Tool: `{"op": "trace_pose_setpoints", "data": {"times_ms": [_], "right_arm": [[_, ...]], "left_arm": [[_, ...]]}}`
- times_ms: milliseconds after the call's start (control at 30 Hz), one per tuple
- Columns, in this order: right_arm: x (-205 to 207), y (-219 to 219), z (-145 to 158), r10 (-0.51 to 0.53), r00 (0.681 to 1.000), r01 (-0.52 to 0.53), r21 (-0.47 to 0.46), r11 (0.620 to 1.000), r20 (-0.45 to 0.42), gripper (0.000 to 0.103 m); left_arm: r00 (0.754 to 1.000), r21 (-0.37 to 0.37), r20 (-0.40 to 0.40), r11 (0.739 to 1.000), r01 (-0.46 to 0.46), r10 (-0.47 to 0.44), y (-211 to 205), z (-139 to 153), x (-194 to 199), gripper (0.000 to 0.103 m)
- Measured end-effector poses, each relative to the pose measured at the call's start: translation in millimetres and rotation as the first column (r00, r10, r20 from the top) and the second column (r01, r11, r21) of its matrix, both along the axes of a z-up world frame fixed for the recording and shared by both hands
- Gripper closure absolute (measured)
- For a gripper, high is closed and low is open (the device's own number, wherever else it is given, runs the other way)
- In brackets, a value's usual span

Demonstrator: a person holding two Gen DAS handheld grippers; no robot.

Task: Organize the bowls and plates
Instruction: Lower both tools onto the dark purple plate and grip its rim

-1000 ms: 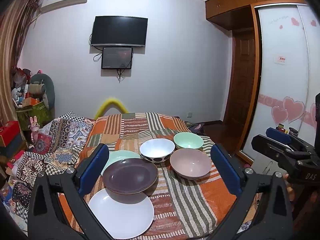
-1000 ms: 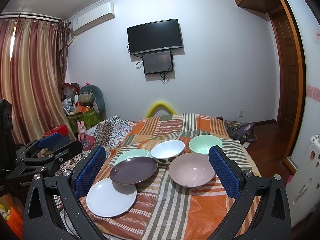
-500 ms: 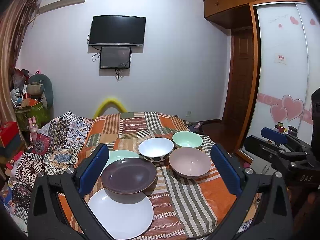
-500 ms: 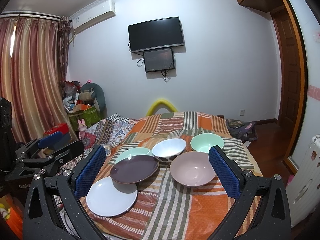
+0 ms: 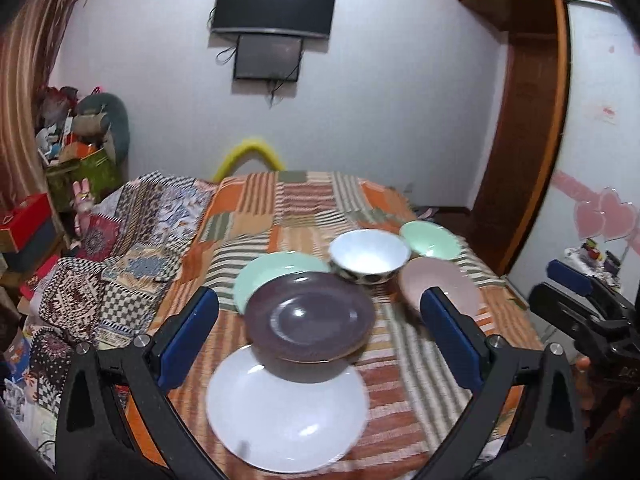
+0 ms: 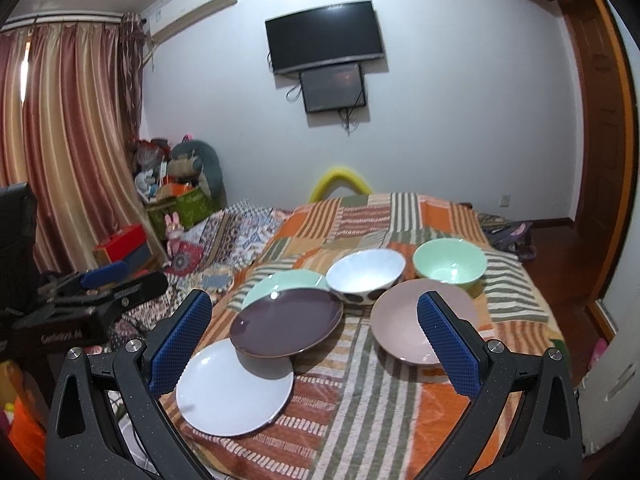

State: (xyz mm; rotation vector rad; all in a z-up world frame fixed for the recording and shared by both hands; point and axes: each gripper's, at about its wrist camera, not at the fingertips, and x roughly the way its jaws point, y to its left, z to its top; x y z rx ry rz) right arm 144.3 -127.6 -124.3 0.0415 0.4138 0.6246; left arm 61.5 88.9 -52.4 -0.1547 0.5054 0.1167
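Striped orange cloth under three plates and three bowls, both grippers held above it with jaws wide open and empty.

Left wrist view: the left gripper point(image 5: 319, 334) frames the purple plate point(image 5: 310, 322), which overlaps the white plate point(image 5: 286, 410) at lower centre and the green plate point(image 5: 276, 276) behind it; the white bowl point(image 5: 370, 255), green bowl point(image 5: 430, 239) and pink bowl point(image 5: 438, 292) sit right of centre on the cloth point(image 5: 404, 376). At the right edge, the lettering on the other gripper is too blurred to read.
Right wrist view: the right gripper point(image 6: 315, 340) hangs over the same dishes, purple plate point(image 6: 286, 328) at centre and pink bowl point(image 6: 412, 330) partly behind its right finger. At the left edge the other gripper bears white lettering, too blurred to read.
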Motion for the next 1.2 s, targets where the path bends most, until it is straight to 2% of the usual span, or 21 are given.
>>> {"op": "trace_pose_setpoints", "data": {"times_ms": [100, 167, 333, 433, 500, 633, 733, 800, 900, 1100, 1200], "right_arm": [[12.2, 10.1, -7.2, 0.016, 0.999, -0.017, -0.01, 1.0, -0.027, 0.005], [22.3, 16.5, -13.4, 0.028, 0.998, -0.029, -0.014, 0.999, -0.059, 0.012], [46.0, 33.1, -30.9, 0.035, 0.992, -0.04, -0.039, 0.998, -0.122, 0.02], [61.3, 42.9, -42.5, 0.037, 0.986, -0.046, -0.051, 0.998, -0.163, 0.028], [70.0, 46.7, -51.2, 0.036, 0.98, -0.047, -0.053, 0.997, -0.194, 0.031], [87.6, 58.6, -70.3, 0.039, 0.965, -0.06, -0.072, 0.996, -0.261, 0.042], [96.0, 66.1, -83.5, 0.036, 0.956, -0.067, -0.098, 0.993, -0.292, 0.046], [101.4, 70.1, -89.5, 0.033, 0.951, -0.071, -0.111, 0.991, -0.307, 0.049], [109.9, 77.6, -97.5, 0.029, 0.944, -0.075, -0.128, 0.989, -0.329, 0.057], [125.6, 84.2, -108.8, 0.013, 0.936, -0.07, -0.152, 0.986, -0.352, 0.066], [128.1, 85.6, -111.2, 0.01, 0.932, -0.071, -0.153, 0.986, -0.363, 0.068]], "left_arm": [[0.999, 0.001, -0.046, 1.0, -0.009, 0.009, 23.1, -11.2, 17.2, 0.013], [0.997, 0.002, -0.074, 1.0, -0.017, 0.017, 38.6, -18.5, 27.1, 0.015], [0.988, 0.008, -0.147, 0.999, -0.038, 0.039, 70.7, -40.6, 56.2, 0.018], [0.979, -0.025, -0.201, 0.999, -0.036, 0.03, 89.7, -59.5, 74.9, 0.02], [0.97, -0.057, -0.241, 0.998, -0.032, 0.017, 101.2, -74.5, 85.8, 0.027], [0.956, -0.087, -0.293, 0.996, -0.032, 0.006, 110.7, -99.7, 102.9, 0.036], [0.947, -0.107, -0.321, 0.994, -0.027, -0.008, 116.4, -118.4, 114.6, 0.04], [0.94, -0.131, -0.34, 0.991, -0.023, -0.023, 119.0, -128.7, 121.3, 0.047], [0.934, -0.16, -0.356, 0.987, -0.017, -0.042, 123.7, -141.0, 131.8, 0.054], [0.934, -0.196, -0.348, 0.981, 0.01, -0.079, 128.2, -150.1, 145.9, 0.067], [0.929, -0.217, -0.356, 0.976, 0.021, -0.099, 131.3, -157.1, 154.4, 0.074]]}}
